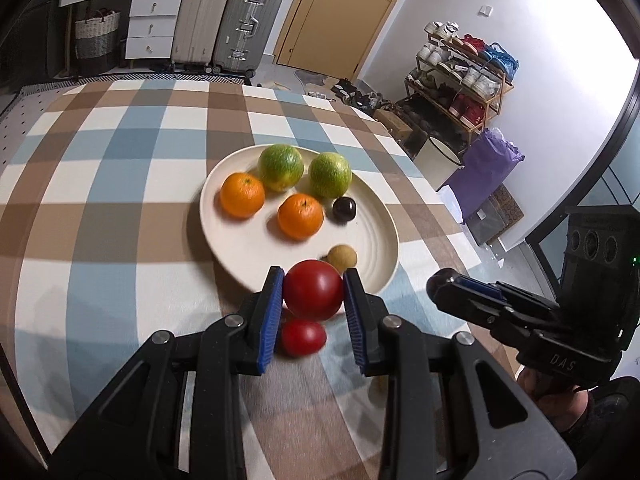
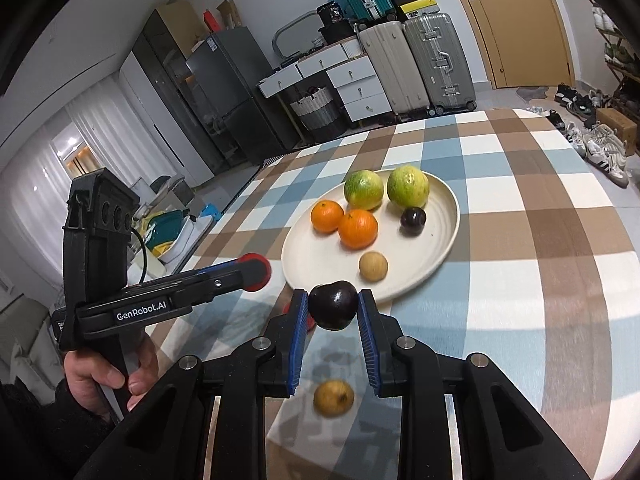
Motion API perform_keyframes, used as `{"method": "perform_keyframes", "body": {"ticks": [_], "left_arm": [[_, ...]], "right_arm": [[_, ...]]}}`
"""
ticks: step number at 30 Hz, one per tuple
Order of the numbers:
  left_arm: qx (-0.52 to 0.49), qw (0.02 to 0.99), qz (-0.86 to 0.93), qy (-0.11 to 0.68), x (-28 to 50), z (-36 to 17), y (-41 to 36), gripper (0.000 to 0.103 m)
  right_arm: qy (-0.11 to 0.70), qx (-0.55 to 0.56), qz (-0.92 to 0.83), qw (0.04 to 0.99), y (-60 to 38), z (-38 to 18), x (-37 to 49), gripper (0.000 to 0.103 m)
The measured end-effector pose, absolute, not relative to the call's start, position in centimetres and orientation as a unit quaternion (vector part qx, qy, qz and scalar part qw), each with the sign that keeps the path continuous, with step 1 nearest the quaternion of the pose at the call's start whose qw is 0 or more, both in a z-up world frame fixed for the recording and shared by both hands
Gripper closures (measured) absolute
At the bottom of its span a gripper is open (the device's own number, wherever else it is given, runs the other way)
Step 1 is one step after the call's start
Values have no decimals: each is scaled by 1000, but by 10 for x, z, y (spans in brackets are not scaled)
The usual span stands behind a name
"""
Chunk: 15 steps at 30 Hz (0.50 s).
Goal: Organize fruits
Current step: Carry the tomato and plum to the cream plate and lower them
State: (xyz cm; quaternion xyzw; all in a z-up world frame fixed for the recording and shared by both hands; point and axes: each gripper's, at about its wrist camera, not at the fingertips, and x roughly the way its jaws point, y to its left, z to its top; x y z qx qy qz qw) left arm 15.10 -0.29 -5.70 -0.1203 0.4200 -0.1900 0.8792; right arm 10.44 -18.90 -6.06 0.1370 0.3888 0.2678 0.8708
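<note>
both grippers loaded — fruit held above the checked tablecloth [image 1: 100, 184].
left gripper [image 1: 314, 294] clamped on a red tomato [image 1: 313, 295]; right gripper [image 2: 333, 306] clamped on a dark plum [image 2: 333, 305] — both near the plate [image 2: 436, 256] rim.

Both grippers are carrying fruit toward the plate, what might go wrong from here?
The red tomato is round and held only at its sides by the left gripper, so it might slip. The dark plum in the right gripper could land on the small tan fruit near the plate rim and roll off.
</note>
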Motion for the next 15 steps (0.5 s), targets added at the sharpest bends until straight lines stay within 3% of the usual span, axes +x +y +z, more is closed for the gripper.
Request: {"method": "perform_keyframes", "body": {"ticks": [15], "left_arm": [[-138, 857, -188, 460, 218, -88, -12, 76]], "right_arm": [[414, 151, 267, 857, -182, -74, 174, 78]]}}
